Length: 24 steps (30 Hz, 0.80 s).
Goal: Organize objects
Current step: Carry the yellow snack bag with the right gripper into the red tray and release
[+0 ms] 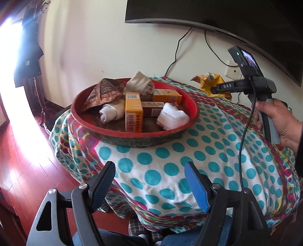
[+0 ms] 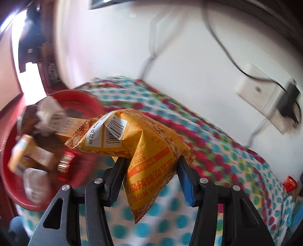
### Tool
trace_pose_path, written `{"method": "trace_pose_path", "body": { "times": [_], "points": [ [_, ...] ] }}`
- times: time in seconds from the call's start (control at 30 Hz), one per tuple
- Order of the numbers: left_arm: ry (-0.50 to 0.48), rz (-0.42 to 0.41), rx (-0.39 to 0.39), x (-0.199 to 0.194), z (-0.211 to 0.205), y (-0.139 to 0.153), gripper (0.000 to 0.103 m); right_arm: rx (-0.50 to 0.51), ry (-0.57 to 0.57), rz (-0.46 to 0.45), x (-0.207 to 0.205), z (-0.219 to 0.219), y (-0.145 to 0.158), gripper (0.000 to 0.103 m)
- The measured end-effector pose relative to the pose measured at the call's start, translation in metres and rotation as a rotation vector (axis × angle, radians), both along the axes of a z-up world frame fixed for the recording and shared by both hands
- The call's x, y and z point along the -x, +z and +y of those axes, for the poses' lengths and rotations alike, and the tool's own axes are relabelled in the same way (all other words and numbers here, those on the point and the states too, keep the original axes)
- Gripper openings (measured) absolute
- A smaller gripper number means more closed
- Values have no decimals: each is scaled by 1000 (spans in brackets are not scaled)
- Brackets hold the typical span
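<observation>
Cream wall (image 1: pixel 98 47), red wood floor (image 1: pixel 24 166), wall-mounted dark screen (image 1: pixel 227 13), bright window glare (image 1: pixel 11 37)

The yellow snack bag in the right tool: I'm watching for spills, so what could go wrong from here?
1. The snack bag is pinched only at its crumpled middle, so it might slip.
2. The red tray is already crowded with boxes and rolled socks; dropping the bag in could knock something out.
</observation>
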<state>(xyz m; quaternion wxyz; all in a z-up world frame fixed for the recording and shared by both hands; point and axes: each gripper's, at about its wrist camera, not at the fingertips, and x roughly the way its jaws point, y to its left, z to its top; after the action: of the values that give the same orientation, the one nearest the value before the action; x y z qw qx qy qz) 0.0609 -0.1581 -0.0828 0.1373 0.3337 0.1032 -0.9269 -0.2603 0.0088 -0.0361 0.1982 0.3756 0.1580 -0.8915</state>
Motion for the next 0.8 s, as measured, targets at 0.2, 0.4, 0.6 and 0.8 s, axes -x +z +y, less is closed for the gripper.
{"method": "trace_pose_path", "body": {
  "times": [0.2, 0.4, 0.6, 0.8],
  "points": [
    [9, -9, 11, -1, -3, 0, 77, 11, 137, 1, -33, -68, 6, 51],
    [33, -7, -13, -1, -12, 1, 77, -10, 233, -20, -58, -120, -6, 51],
    [44, -9, -23, -1, -17, 0, 77, 10, 227, -49, -62, -136, -20, 51],
    [38, -14, -17, 0, -14, -1, 78, -28, 249, -31, -69, -143, -24, 51]
  ]
}}
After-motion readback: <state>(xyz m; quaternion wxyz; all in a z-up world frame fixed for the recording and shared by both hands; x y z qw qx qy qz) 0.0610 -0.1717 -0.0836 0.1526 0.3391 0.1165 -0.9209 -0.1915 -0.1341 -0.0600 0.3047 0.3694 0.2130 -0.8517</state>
